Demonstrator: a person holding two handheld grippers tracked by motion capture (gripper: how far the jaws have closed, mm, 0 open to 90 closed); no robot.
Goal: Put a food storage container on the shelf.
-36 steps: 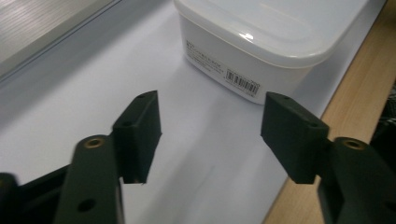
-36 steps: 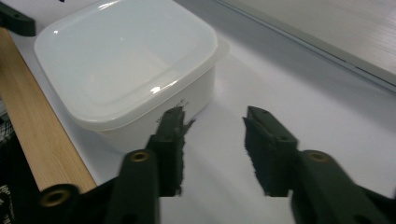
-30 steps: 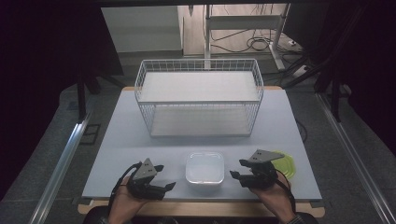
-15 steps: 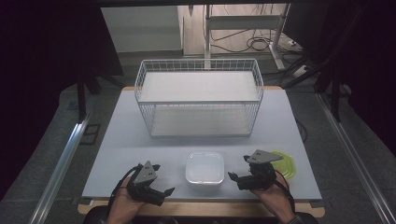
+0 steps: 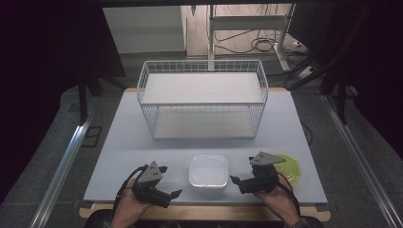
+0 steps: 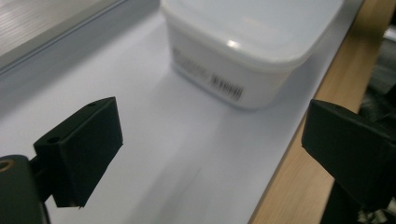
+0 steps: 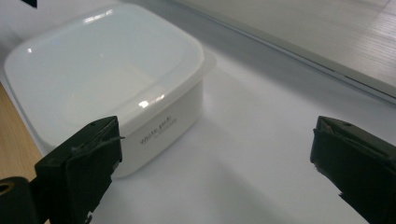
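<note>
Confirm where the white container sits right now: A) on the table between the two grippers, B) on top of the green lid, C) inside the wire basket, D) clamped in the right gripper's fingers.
A: the white container rests on the table, with the left gripper and right gripper open on either side.

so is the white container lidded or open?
Lidded: a translucent lid covers the white container, its rim overhanging the walls. A green lid lies apart.
</note>
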